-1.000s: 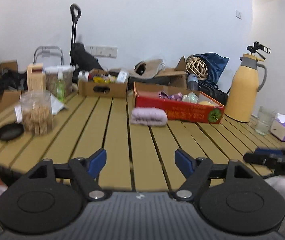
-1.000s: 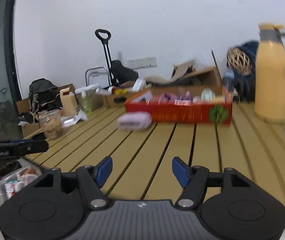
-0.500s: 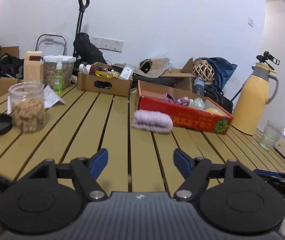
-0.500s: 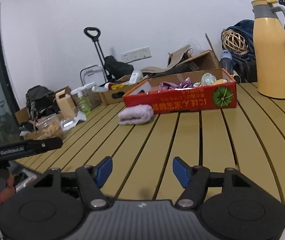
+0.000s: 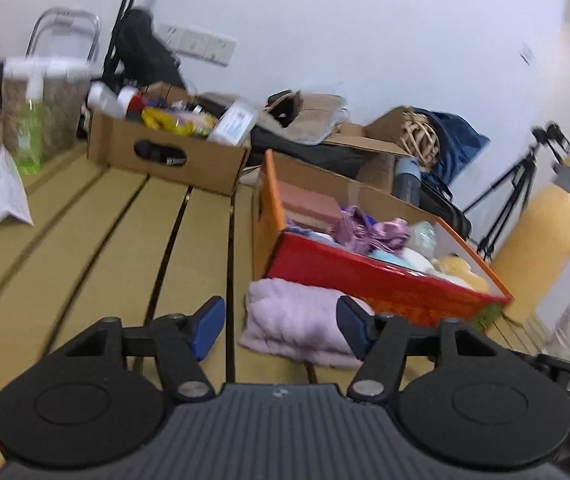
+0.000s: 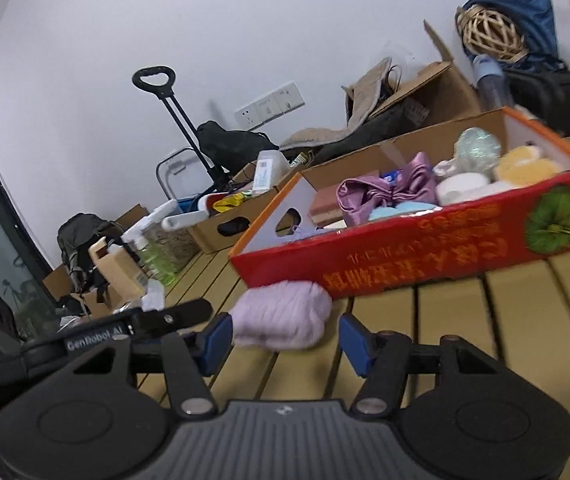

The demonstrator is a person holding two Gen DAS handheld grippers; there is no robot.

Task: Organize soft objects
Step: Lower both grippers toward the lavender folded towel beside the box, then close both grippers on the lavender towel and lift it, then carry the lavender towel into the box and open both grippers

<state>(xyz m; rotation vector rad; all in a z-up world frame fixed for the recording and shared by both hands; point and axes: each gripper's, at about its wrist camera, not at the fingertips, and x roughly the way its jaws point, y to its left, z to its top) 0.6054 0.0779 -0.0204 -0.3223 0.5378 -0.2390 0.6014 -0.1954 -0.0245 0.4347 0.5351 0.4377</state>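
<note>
- Both of your grippers have swept in across the slatted surface (image 5: 97,240) since the earlier frames, so the folded lilac towel (image 5: 297,324) that sat far off now lies right at the fingertips, touching the front wall of the red box (image 5: 377,284)
- Left wrist view: your left gripper (image 5: 281,326) has just been narrowing its jaws, yet they stand open with nothing pressed; the towel lies between and just beyond the blue pads (image 5: 207,326), nearer the right-hand pad
- From this view, watch the right-hand finger: it sits close to the box wall, so closing off-centre could pinch only the top fold or nudge the box along the surface
- Motion blur smears this view's left side, and the yellow jug (image 5: 541,248) is cut by the lens edge, as is the other gripper's body at lower right
- Right wrist view: your right gripper (image 6: 283,338) has likewise been closing, but its jaws are open and empty; the lilac towel (image 6: 281,320) sits between the tips, its left end about touching the left pad
- Your two grippers aim at one towel from close angles, and the left gripper's finger (image 6: 165,320) lies just beside your left pad, so they could clash or tug the fold apart
- Soft things already fill the red box (image 6: 425,264); you cannot tell how much room is left
</note>
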